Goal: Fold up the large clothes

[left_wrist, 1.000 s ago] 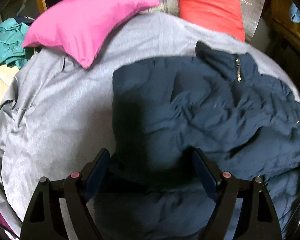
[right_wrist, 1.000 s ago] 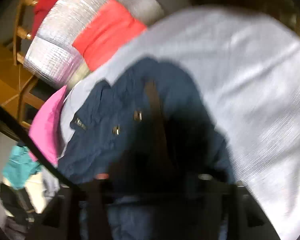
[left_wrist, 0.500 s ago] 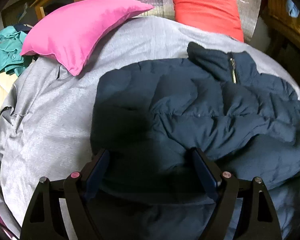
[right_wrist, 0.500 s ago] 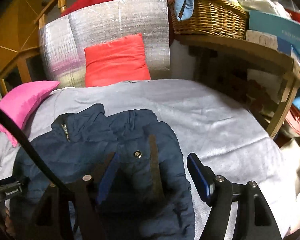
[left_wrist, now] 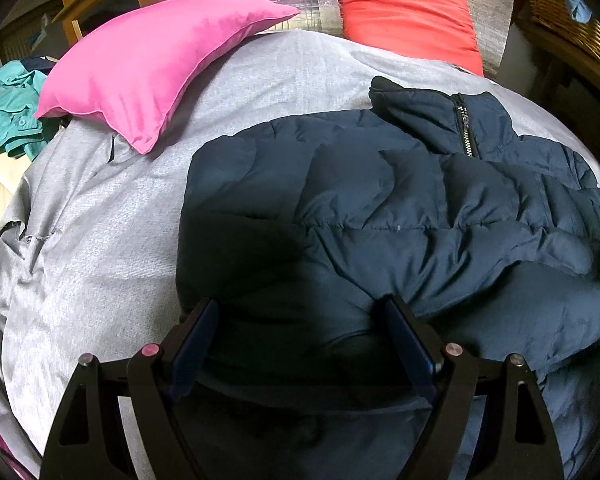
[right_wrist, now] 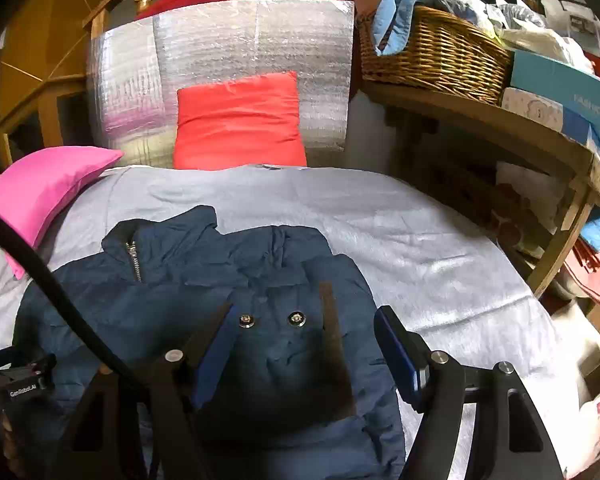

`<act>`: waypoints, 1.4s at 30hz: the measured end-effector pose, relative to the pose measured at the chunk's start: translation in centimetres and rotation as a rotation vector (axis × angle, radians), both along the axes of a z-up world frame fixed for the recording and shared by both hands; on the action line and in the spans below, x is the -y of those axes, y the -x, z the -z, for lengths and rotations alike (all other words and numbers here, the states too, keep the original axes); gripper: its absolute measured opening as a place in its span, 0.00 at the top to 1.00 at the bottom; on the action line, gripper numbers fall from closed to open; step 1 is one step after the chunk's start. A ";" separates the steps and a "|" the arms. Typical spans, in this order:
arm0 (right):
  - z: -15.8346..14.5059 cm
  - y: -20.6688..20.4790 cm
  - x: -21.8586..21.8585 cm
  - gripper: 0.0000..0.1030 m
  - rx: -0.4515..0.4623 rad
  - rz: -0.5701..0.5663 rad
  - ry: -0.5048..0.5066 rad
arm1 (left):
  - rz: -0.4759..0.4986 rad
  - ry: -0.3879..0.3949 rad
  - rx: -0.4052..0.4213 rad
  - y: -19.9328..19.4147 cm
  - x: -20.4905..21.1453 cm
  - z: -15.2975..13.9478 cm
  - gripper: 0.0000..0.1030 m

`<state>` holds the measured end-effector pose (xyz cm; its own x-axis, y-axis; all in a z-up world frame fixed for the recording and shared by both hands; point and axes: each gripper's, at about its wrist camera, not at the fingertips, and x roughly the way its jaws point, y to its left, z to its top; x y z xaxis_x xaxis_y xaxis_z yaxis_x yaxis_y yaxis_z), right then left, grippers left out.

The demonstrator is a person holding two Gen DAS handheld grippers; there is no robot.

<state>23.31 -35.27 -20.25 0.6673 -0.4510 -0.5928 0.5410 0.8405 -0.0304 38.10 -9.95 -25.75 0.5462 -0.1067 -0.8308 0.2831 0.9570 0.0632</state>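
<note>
The navy jacket lies flat beneath both wide-open, empty grippers, left and right, its collar pointing away toward the red cushion.

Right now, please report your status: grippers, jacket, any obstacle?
Left gripper and right gripper open, holding nothing. Navy jacket flat on grey bedcover. Pink pillow clear of it.

the left gripper points steeply downward, its jaws spread wide with nothing pressed between the blue pads. the right gripper tilts down more gently and sits level, jaws also apart and gripping nothing. in the right wrist view, the left gripper's black body shows at the lower left edge.
</note>
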 end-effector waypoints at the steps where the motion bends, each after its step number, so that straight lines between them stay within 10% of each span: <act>1: 0.0 0.0 0.0 0.29 0.001 0.001 0.001 | 0.001 -0.001 0.000 0.0 0.0 0.0 0.18; 20: 0.1 -0.2 0.1 0.29 -0.008 -0.008 0.002 | -0.004 0.015 -0.013 -0.1 -0.6 -0.8 0.18; 26: 3.6 -2.0 2.6 0.38 -0.081 -0.115 -0.285 | -0.136 0.110 0.016 -1.4 -6.0 -3.1 0.18; 31: 6.8 -3.0 4.7 0.48 -0.157 -0.173 -0.450 | -0.205 0.112 -0.137 -3.5 -8.9 0.5 0.18; 42: 6.5 0.8 13.1 0.35 0.051 -0.107 -0.742 | -0.186 0.251 -0.118 -3.6 -11.2 -1.1 0.18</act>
<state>22.49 -48.38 -26.79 0.7197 0.1240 -0.6831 0.4409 0.6784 0.5877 41.67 1.27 -24.64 0.4771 -0.2235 -0.8500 0.0937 0.9745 -0.2037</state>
